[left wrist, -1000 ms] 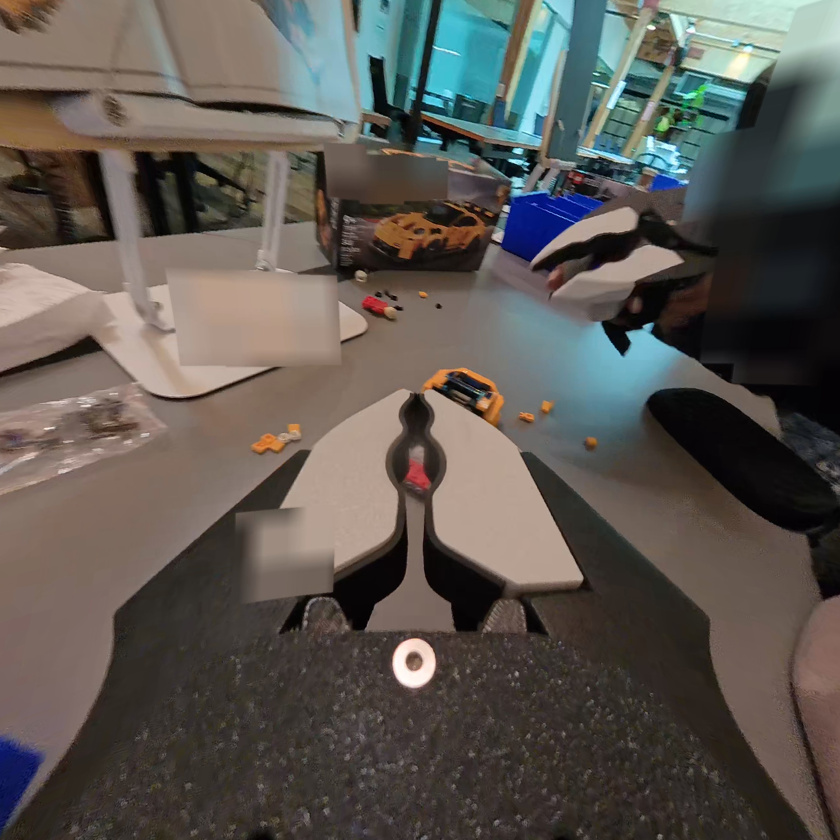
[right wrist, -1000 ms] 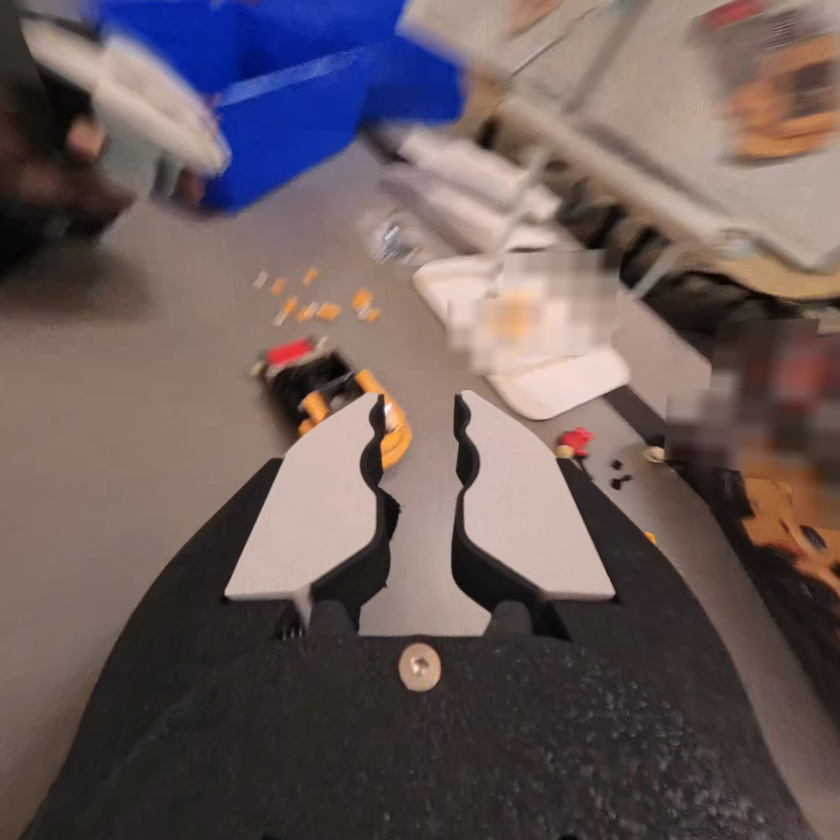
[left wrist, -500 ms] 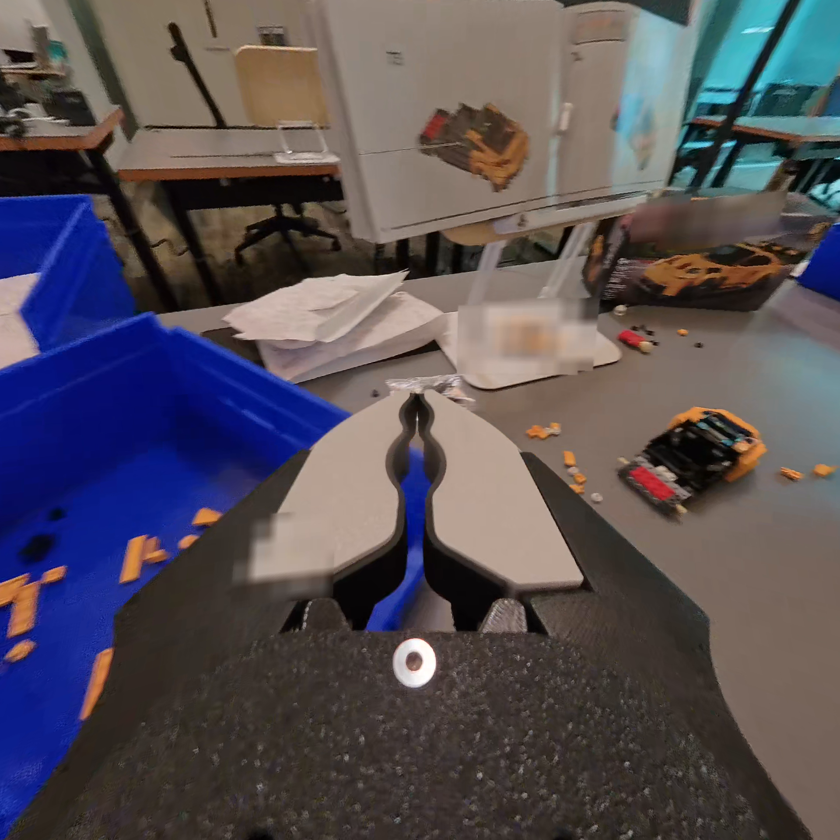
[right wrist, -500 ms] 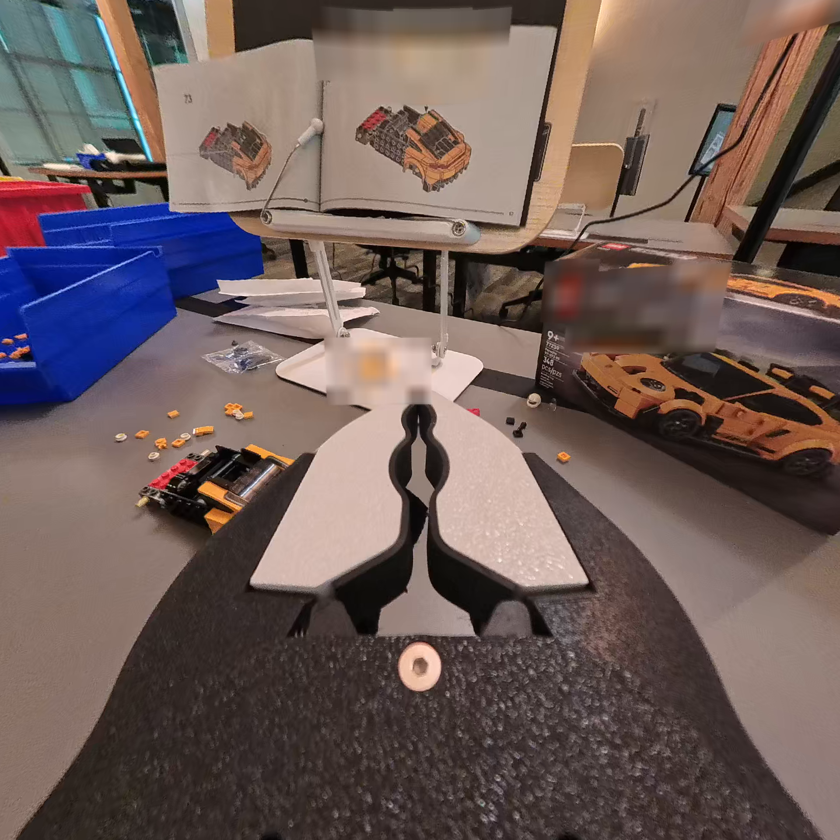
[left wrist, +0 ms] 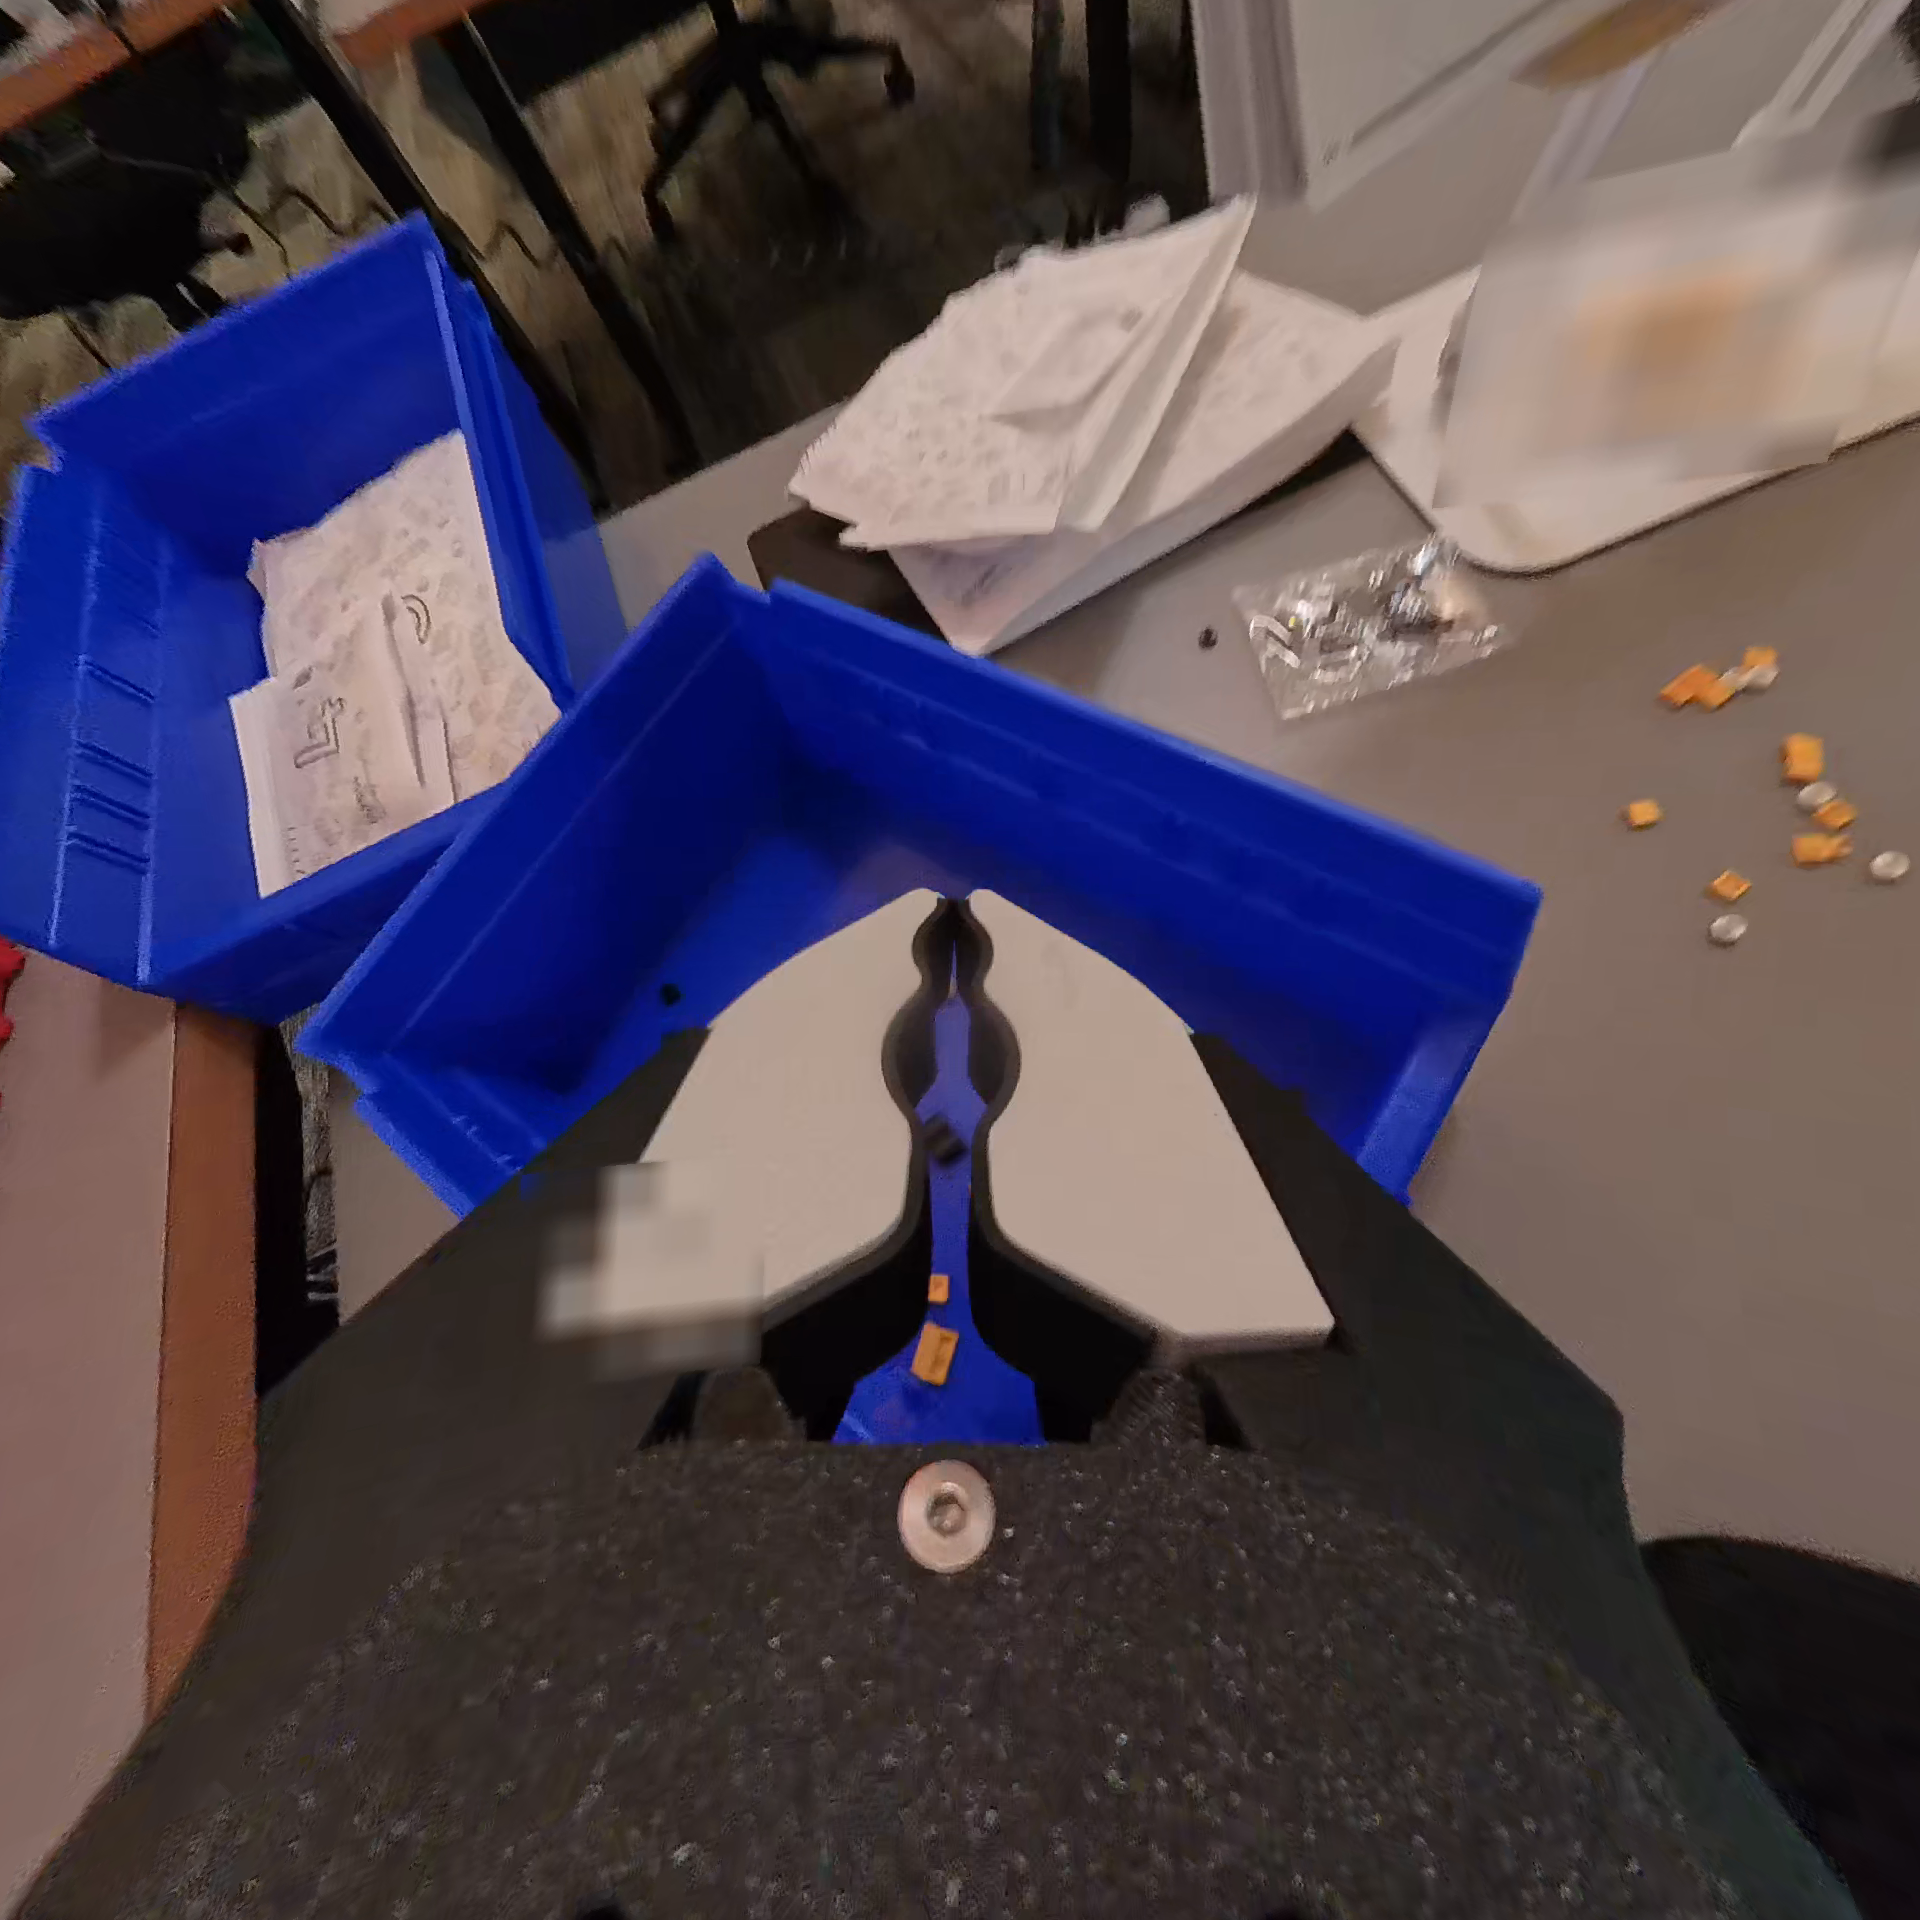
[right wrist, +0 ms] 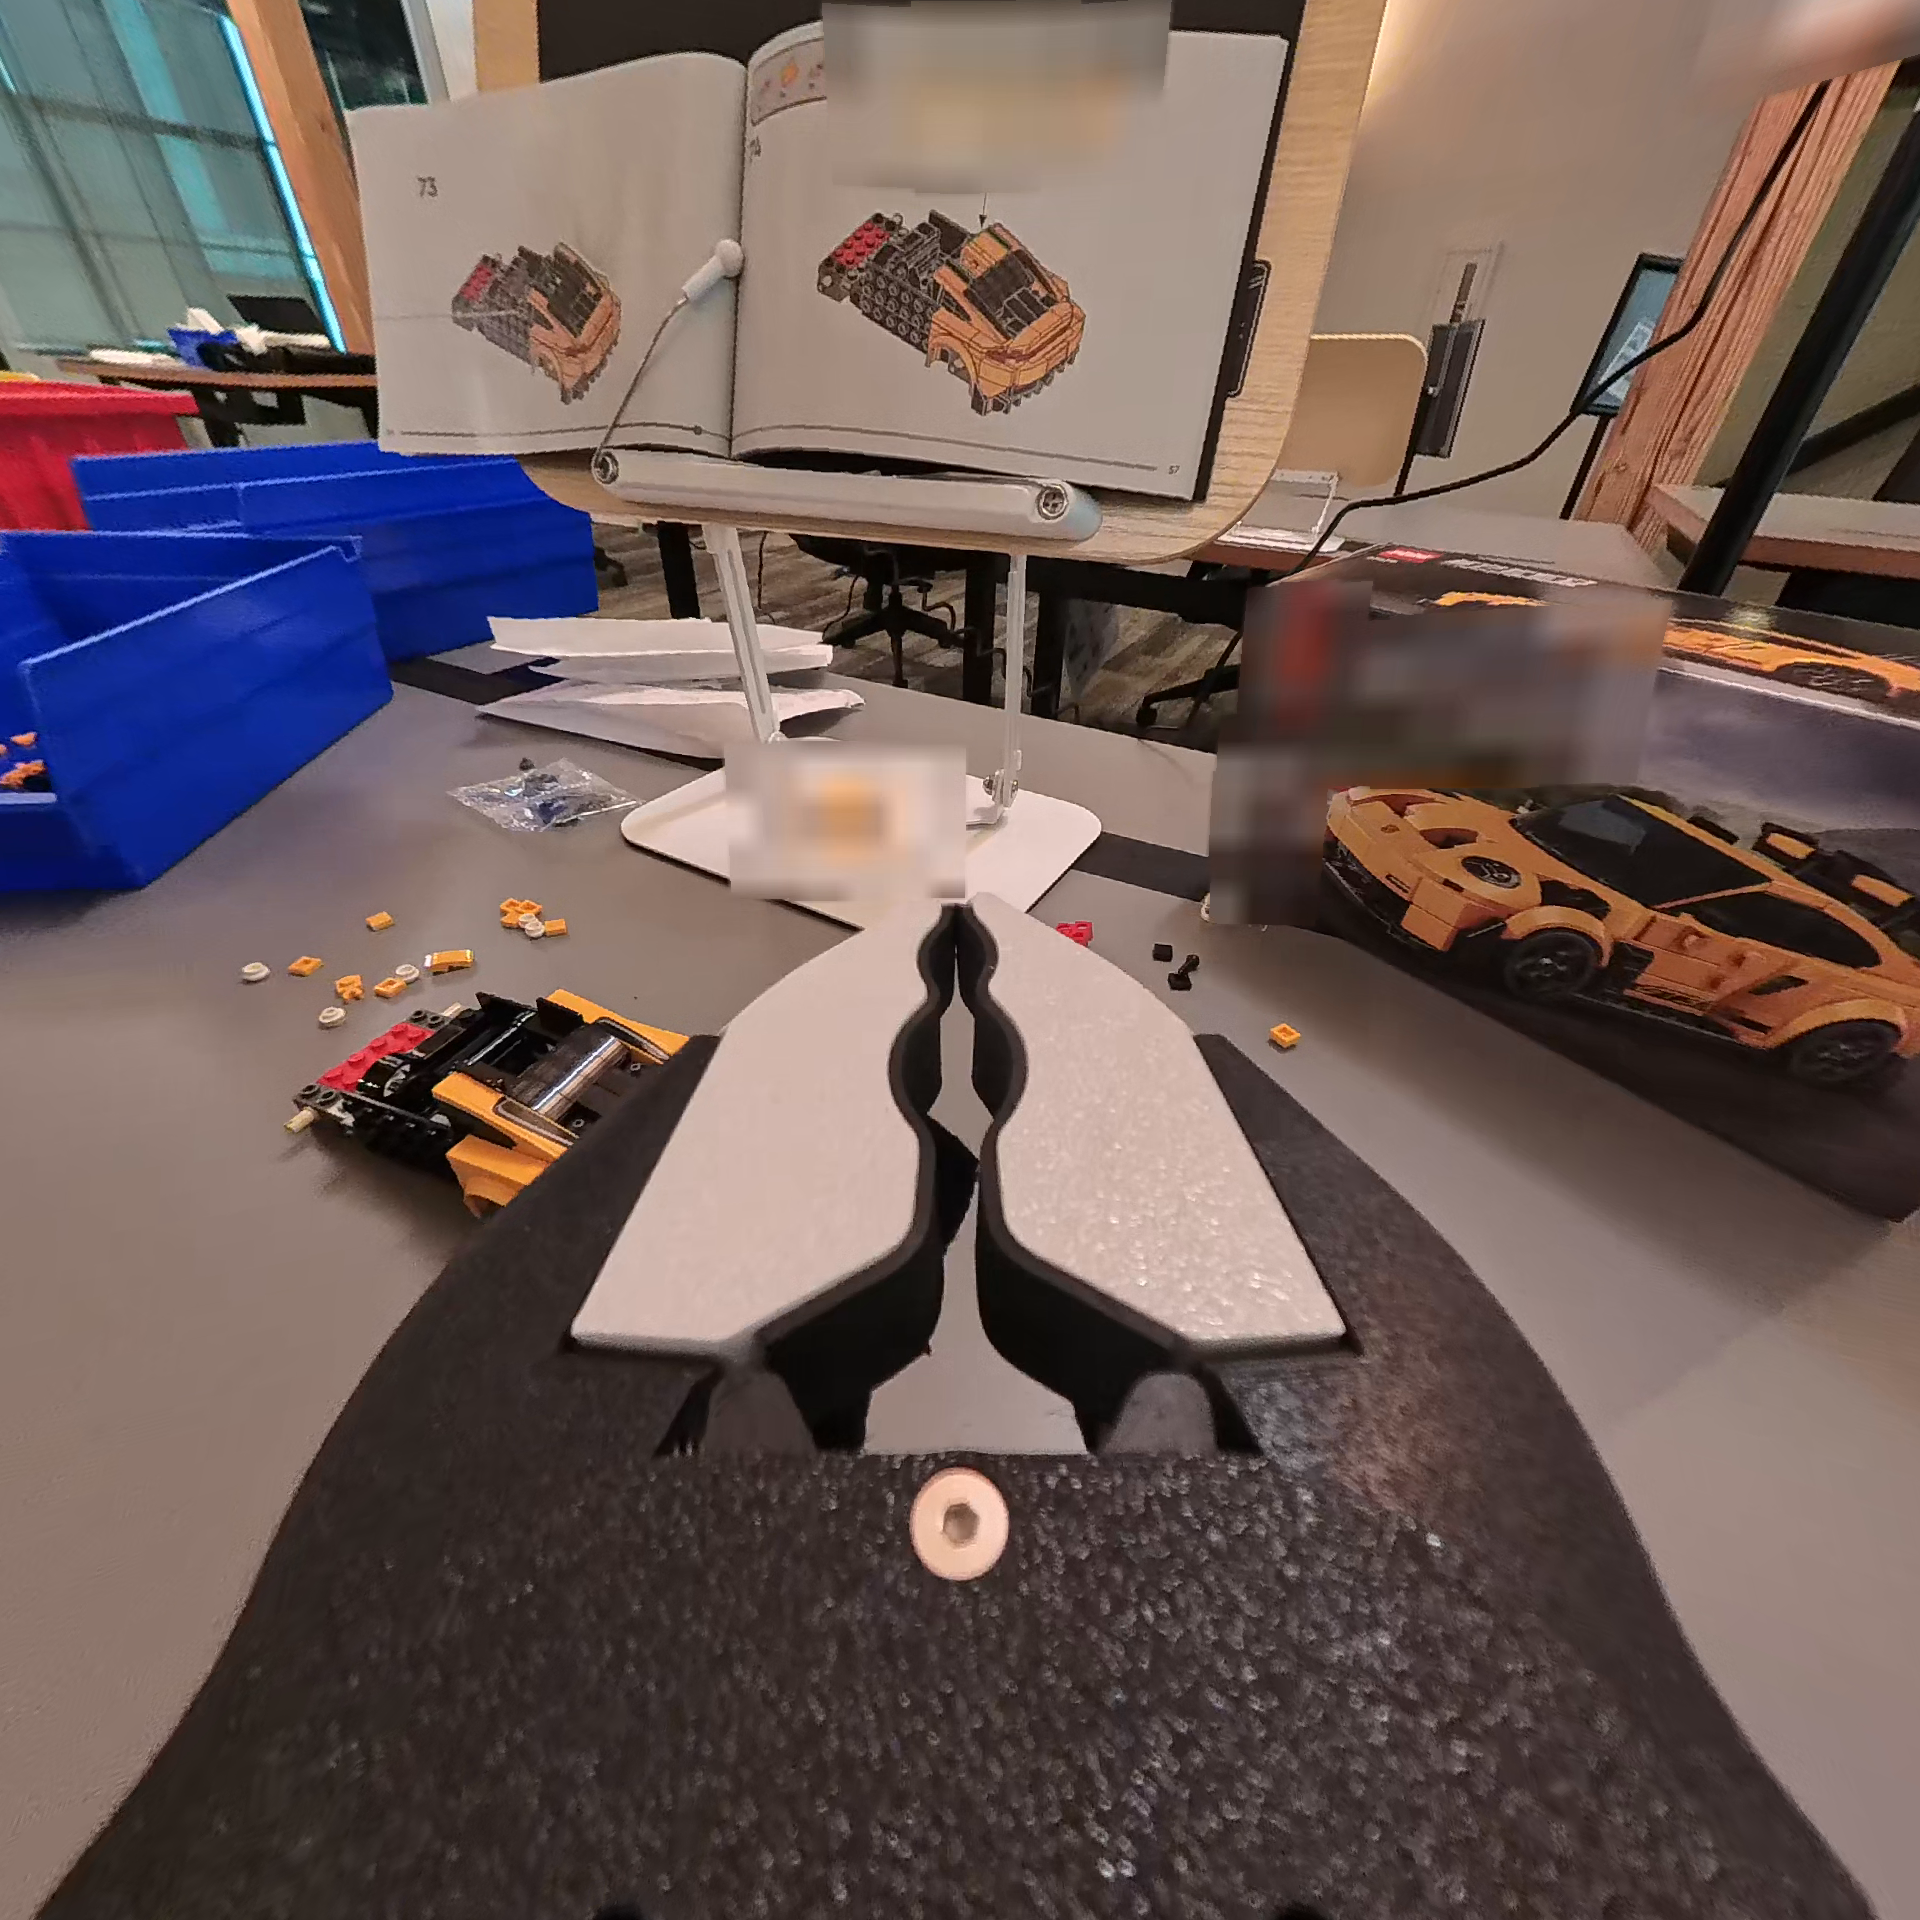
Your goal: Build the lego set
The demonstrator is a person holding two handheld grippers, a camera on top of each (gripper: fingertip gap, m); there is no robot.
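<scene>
Left gripper [left wrist: 954, 909], fingers together and empty, has swung from beside the blue bin [left wrist: 1143, 769] to above it. Right gripper [right wrist: 956, 914] unchanged, fingers together, empty. One half-built car [right wrist: 488, 1081] on the table left of it; beyond, two blue bins, one open manual [right wrist: 790, 260].

Matt grey table [right wrist: 156, 1299], glossy blue plastic bin [left wrist: 1039, 748], crinkly clear plastic bag [left wrist: 1361, 634], rough black grain on right gripper [right wrist: 956, 920], paper booklet [right wrist: 935, 260] at twelve o'clock

Grey table [right wrist: 156, 1351] bears half-built car [right wrist: 488, 1081], bins [left wrist: 935, 748], box [right wrist: 1610, 883].
</scene>
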